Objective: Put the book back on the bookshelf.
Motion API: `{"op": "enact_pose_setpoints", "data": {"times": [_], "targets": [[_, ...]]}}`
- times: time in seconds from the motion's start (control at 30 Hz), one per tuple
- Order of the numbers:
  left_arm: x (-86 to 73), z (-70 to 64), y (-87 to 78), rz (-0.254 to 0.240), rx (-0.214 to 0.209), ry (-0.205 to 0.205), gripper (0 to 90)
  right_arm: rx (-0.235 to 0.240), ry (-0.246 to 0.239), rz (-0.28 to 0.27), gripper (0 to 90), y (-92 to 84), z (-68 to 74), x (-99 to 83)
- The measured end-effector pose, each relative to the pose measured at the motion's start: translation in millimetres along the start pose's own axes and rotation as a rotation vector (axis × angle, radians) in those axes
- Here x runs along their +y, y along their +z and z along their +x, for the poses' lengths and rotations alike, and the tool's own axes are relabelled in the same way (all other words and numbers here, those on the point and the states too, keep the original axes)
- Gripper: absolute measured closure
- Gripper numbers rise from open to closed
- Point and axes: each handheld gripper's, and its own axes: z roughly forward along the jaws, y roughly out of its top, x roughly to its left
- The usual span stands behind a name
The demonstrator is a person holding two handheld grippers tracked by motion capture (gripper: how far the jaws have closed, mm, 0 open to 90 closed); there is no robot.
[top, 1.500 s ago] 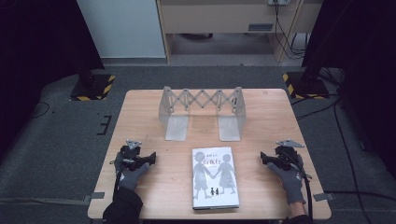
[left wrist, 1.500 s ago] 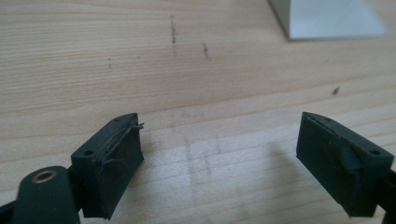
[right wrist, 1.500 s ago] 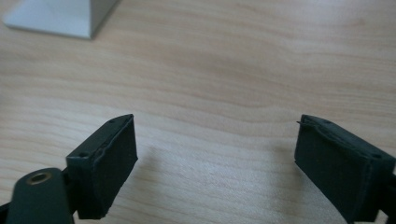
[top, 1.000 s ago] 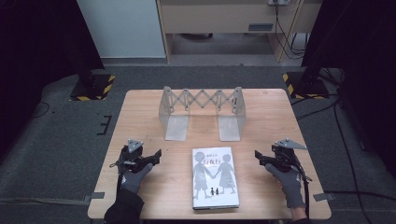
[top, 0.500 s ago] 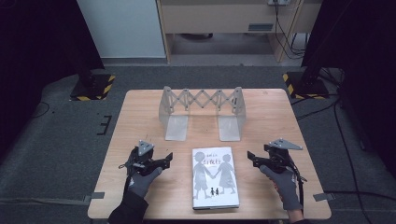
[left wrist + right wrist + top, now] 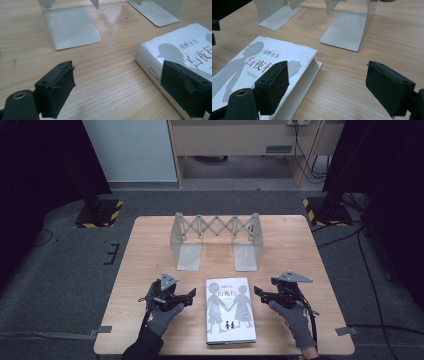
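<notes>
Lying flat and face up near the front edge of the bench point(image 6: 150, 245), white paperback book point(image 6: 230, 310), well short of the expandable metal bookend rack point(image 6: 215, 237) standing behind it. Flanking the book, left hand-held gripper point(image 6: 192, 294) and right hand-held gripper point(image 6: 258, 292), each just beside a long edge, jaws apart, left jaws just opened a little further, nothing pressed between either pair.

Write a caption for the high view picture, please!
Two open hand-held grippers flank a white paperback book before a silver metal expandable bookend rack.
</notes>
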Motion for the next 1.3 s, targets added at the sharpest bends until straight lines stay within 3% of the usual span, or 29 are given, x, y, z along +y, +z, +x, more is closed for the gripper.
{"op": "enact_pose_setpoints", "data": {"times": [0.57,0.93,1.3], "targets": [[-4.7,-31.4,10.9,0.034,-0.072,0.067,10.4,0.096,-0.028,0.047,21.5,22.8,26.3,-13.4],[-9.0,-37.8,18.8,0.062,-0.085,0.109,8.2,0.141,-0.019,0.090,21.7,33.6,35.4,-19.0],[-11.3,-41.6,22.8,0.045,-0.106,0.109,5.6,0.169,0.006,0.091,21.0,41.0,39.6,-20.6]]}}
